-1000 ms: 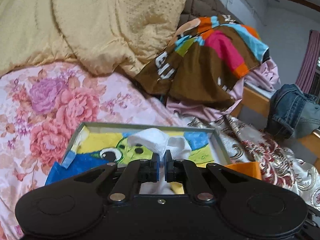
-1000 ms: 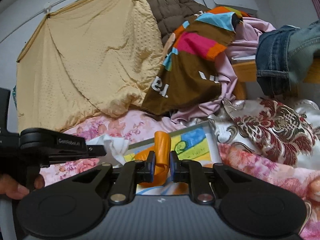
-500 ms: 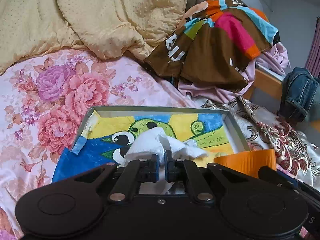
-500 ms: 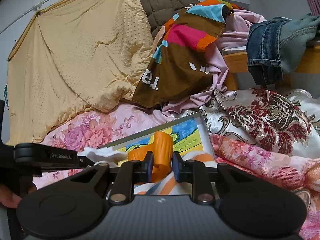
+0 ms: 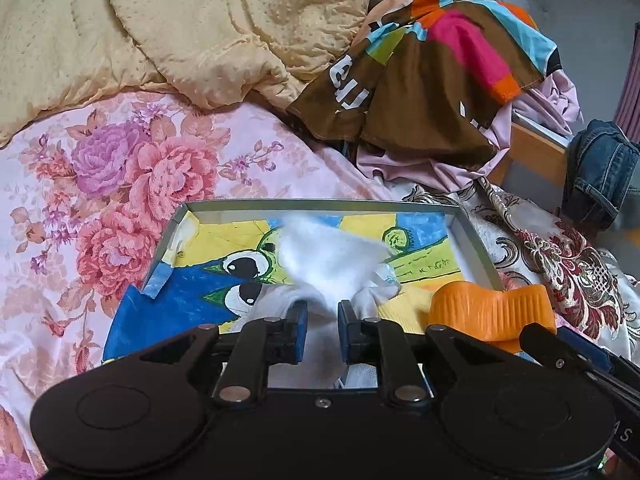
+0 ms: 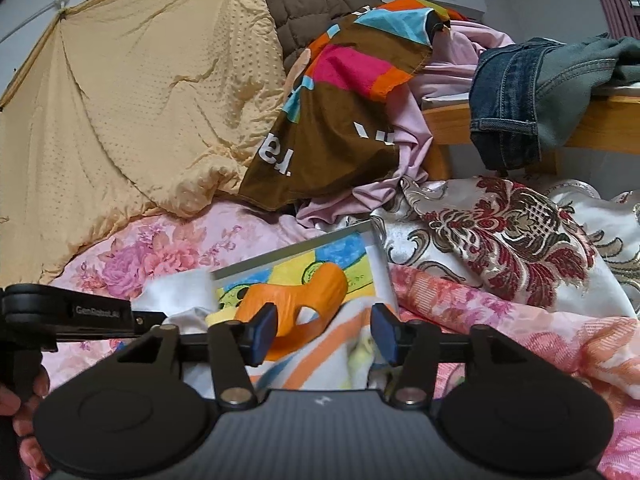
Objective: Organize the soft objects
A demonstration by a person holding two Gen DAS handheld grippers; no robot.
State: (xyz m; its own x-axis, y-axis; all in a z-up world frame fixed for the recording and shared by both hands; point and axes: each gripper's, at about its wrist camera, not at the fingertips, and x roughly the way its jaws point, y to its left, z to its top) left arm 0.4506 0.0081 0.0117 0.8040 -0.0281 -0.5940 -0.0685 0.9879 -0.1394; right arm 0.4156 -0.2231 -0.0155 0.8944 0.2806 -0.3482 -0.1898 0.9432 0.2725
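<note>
Left tool (image 5: 322,334): jaws opening, white cloth (image 5: 332,260) between them, released over the painted tray (image 5: 472,236) on the bed. Right tool (image 6: 324,332): jaws opening, orange piece (image 6: 296,300) freed, resting in the tray for collection.

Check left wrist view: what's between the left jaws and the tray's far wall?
Only the white cloth, bunched from between the opening jaws of the left gripper across the painted floor of the tray. Beyond it the floor is bare. Left wrist view shows it.
</note>
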